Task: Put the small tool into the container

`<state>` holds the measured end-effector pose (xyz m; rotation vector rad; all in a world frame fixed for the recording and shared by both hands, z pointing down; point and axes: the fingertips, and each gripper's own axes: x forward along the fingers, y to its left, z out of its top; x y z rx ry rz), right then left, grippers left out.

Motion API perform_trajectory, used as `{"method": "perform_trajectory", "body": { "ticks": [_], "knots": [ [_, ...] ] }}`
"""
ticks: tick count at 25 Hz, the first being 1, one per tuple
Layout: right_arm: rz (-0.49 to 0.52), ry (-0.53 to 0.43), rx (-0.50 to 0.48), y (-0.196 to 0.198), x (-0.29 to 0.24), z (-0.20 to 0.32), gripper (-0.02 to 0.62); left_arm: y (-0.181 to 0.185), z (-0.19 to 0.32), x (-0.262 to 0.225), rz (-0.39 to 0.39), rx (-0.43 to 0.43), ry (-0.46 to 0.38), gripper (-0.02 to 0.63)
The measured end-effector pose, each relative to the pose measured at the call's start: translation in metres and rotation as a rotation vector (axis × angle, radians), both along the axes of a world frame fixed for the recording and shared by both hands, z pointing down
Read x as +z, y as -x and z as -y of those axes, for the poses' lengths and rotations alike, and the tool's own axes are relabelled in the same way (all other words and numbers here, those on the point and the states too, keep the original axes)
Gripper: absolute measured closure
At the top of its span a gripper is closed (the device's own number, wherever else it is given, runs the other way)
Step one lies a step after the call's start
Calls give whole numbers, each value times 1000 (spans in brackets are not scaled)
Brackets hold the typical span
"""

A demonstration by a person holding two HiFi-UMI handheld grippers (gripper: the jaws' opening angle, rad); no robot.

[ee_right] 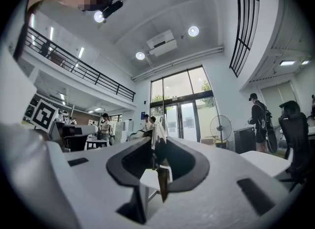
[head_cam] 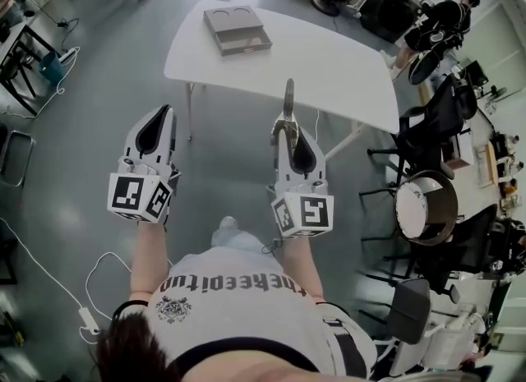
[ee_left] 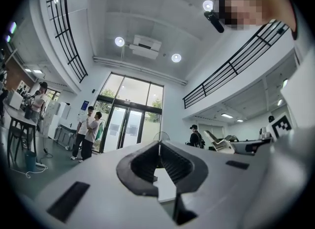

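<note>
Right gripper (head_cam: pixel 285 128) clamps the tool (head_cam: pixel 288 99), its long axis pointing up-frame past the jaws toward the container (head_cam: pixel 237 29); left gripper (head_cam: pixel 167 111) closed, empty

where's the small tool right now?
Head view, centre-right: the small tool is held between the fingers of the right gripper, sticking forward, its tip seen against the near edge of the white table. The grey container sits on that table's far left.

A white table (head_cam: pixel 329 68) stands on the grey floor (head_cam: pixel 82 167), bearing a grey container (head_cam: pixel 237 29) near its far left corner.
</note>
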<state>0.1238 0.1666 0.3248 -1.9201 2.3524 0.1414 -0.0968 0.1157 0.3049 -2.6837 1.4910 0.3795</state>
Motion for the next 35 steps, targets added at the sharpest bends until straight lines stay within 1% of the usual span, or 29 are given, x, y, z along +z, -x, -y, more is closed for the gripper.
{"method": "perform_trajectory", "body": {
  "ticks": [5,10,13,18,20,24,26,29,35],
  "knots": [
    [5,1,-34,-22,2,41,503,-34,44,-10,-8,-3,-2,592],
    [19,8,-57,-36,11,69,503,-58,68,-10,-3,1,7,592],
    [32,27,-60,-41,19,87,503,-56,88,-2,-11,-9,-10,592],
    [28,43,-40,-43,26,128,503,-55,133,8,-17,0,27,592],
    [24,40,-26,-44,26,150,503,-57,157,10,-21,17,18,592],
    [24,32,10,-43,26,202,503,-58,211,8,6,42,39,592],
    [22,25,27,-40,23,231,503,-54,241,6,4,56,30,592],
    [23,13,44,-34,16,272,503,-44,286,3,-9,74,-9,592],
    [32,10,69,-18,15,339,503,-27,358,-3,1,88,2,592]
  ]
}}
